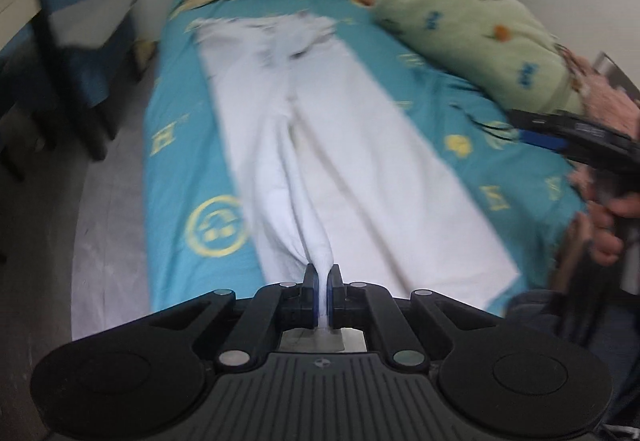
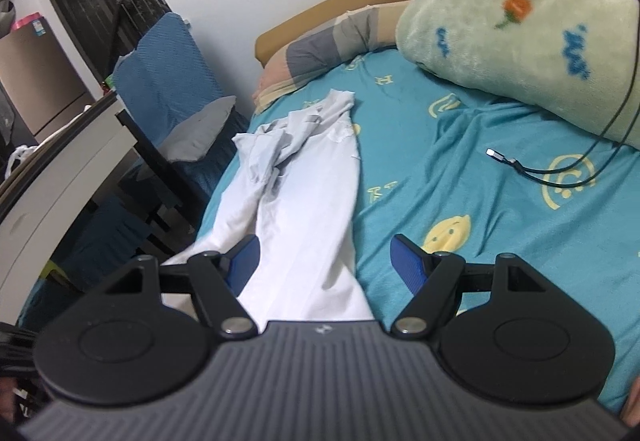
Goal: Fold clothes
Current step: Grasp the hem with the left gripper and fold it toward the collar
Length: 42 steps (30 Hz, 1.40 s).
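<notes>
White trousers (image 1: pixel 320 145) lie lengthwise on a turquoise bed sheet (image 1: pixel 180 145), waistband at the far end, legs running toward me. My left gripper (image 1: pixel 322 275) is shut on the bunched hem of one trouser leg, and the cloth rises in a ridge into the jaws. In the right wrist view the same trousers (image 2: pixel 308 209) run from the crumpled waist down under my right gripper (image 2: pixel 324 245), which stands open with its blue pads on either side of the near leg end, not pressing on it. The right gripper (image 1: pixel 576 139) also shows at the right edge of the left wrist view, held by a hand.
A green plush blanket (image 2: pixel 520 33) is heaped on the bed's right side, a striped pillow (image 2: pixel 332 37) at the headboard. A black charging cable (image 2: pixel 532 169) lies on the sheet. A chair draped in blue cloth (image 2: pixel 168 81) and a desk (image 2: pixel 60 161) stand left of the bed.
</notes>
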Each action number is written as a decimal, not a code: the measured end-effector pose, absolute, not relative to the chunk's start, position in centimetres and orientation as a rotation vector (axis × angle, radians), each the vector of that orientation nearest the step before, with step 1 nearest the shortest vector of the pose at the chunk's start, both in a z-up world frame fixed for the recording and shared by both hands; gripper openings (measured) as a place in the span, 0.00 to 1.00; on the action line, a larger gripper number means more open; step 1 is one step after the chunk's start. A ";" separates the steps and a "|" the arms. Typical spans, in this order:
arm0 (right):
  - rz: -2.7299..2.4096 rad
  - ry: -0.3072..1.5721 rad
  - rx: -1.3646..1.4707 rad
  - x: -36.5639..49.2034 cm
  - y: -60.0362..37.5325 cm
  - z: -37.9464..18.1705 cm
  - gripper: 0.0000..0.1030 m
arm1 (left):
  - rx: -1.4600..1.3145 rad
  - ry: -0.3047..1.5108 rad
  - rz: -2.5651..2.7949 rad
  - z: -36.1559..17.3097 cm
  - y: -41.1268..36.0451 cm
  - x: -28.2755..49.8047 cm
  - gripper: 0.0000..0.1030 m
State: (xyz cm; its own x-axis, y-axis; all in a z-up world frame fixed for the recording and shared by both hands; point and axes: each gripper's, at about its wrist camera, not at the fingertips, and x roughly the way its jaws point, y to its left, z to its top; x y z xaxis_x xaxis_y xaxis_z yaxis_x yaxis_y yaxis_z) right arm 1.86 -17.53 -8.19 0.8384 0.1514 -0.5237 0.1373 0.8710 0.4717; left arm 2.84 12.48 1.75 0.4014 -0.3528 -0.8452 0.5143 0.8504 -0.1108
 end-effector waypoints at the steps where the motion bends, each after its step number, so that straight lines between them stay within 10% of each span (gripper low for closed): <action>1: 0.005 0.587 0.520 1.8 -17.7 -8.3 0.72 | 0.183 1.028 -0.569 1.6 11.0 2.2 0.04; 8: 0.061 0.679 0.575 1.6 -18.8 -9.9 0.72 | 0.130 1.223 -0.568 -5.2 5.4 1.5 0.11; 15: 0.106 0.910 0.778 1.3 -20.1 -14.6 0.73 | -0.154 1.303 -0.407 -8.0 10.2 4.9 0.78; 28: 0.150 1.139 0.977 0.7 -19.2 -19.1 0.68 | -0.253 1.474 -0.099 -13.6 13.2 8.6 0.82; 32: 0.216 1.200 0.953 -0.1 -17.2 -18.9 0.65 | -0.223 1.502 -0.148 -13.1 12.7 8.2 0.45; 35: 0.260 1.252 0.858 0.0 -15.2 -17.9 0.40 | -0.294 1.519 -0.179 -12.5 13.7 8.1 0.05; 37: 0.300 1.276 0.789 0.3 -14.0 -16.9 0.04 | -0.360 1.491 -0.211 -11.5 14.7 8.6 0.04; 42: 0.328 1.127 0.678 1.9 -14.7 -10.0 0.04 | -0.628 1.281 -0.288 -5.5 17.7 8.1 0.03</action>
State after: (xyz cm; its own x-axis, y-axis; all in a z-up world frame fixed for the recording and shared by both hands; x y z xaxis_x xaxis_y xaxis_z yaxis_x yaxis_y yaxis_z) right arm 1.90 -14.74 -10.04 0.4107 0.5635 -0.7168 0.0908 0.7569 0.6471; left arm 8.05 17.67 -5.51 0.2798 -0.5325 -0.7989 -0.1394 0.8007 -0.5826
